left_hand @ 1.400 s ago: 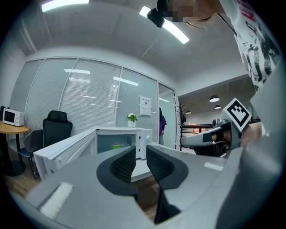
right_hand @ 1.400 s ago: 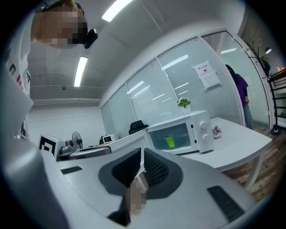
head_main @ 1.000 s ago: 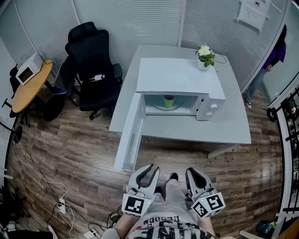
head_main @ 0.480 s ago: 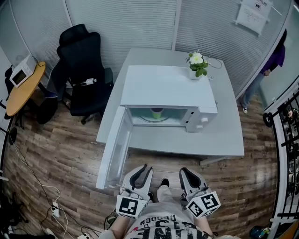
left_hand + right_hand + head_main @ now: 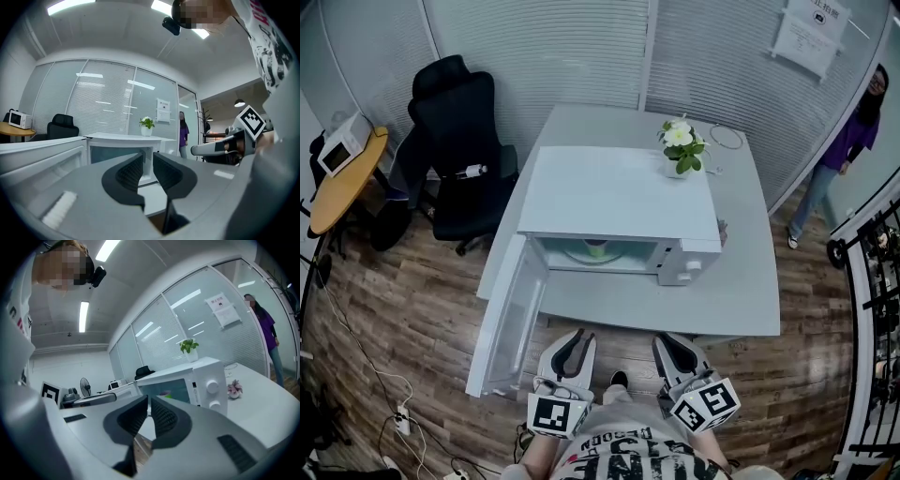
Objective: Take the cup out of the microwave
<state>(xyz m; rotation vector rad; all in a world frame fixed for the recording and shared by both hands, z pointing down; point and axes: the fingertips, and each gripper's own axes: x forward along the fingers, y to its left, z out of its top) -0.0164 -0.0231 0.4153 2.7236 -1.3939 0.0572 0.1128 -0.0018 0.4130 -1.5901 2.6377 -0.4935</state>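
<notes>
A white microwave (image 5: 619,192) stands on the grey table (image 5: 741,291), its door (image 5: 508,319) swung wide open toward me on the left. A green cup (image 5: 596,249) sits inside on the turntable; in the right gripper view the cup (image 5: 165,393) shows through the opening. Both grippers hang low in front of my body, short of the table's near edge and well away from the cup. My left gripper (image 5: 574,339) (image 5: 147,166) is open by a narrow gap and empty. My right gripper (image 5: 668,341) (image 5: 148,404) has its tips together with nothing held.
A potted white flower (image 5: 680,150) stands behind the microwave. A black office chair (image 5: 455,122) is left of the table, a round wooden table (image 5: 342,183) farther left. A person in purple (image 5: 848,141) stands at the right. Cables (image 5: 394,412) lie on the floor.
The table and microwave have drawn nearer and lower in the head view as I moved toward them. Both grippers came forward with me, their jaws looking the same.
</notes>
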